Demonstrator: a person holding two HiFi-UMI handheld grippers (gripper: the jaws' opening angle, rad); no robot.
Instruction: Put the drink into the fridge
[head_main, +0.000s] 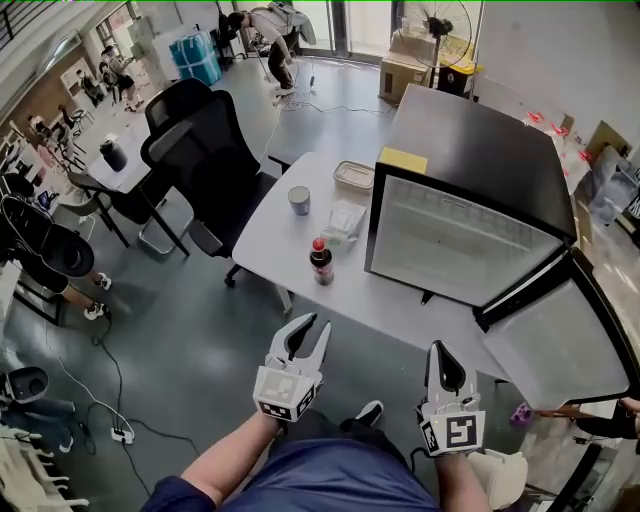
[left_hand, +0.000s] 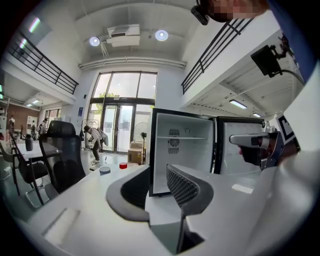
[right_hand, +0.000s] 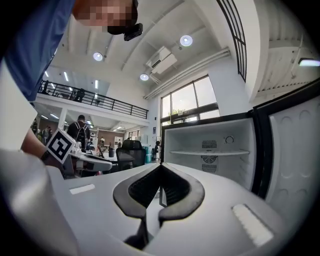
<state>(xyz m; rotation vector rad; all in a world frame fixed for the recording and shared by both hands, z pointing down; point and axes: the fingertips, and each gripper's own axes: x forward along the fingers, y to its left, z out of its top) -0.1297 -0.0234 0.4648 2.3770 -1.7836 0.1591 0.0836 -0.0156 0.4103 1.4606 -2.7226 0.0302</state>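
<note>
A cola bottle with a red cap stands upright on the grey table, left of the black fridge. The fridge door is swung open to the right, and a bare white shelf shows inside. My left gripper hovers below the table's near edge, short of the bottle. It is open, with nothing between the jaws. The left gripper view shows only the bottle's red cap past the left gripper. My right gripper is shut and empty in front of the open fridge, which fills the right gripper view beyond the right gripper.
A grey cup, a lidded clear container and a plastic packet lie on the table behind the bottle. A black office chair stands at the table's left. The person's shoe is on the floor below.
</note>
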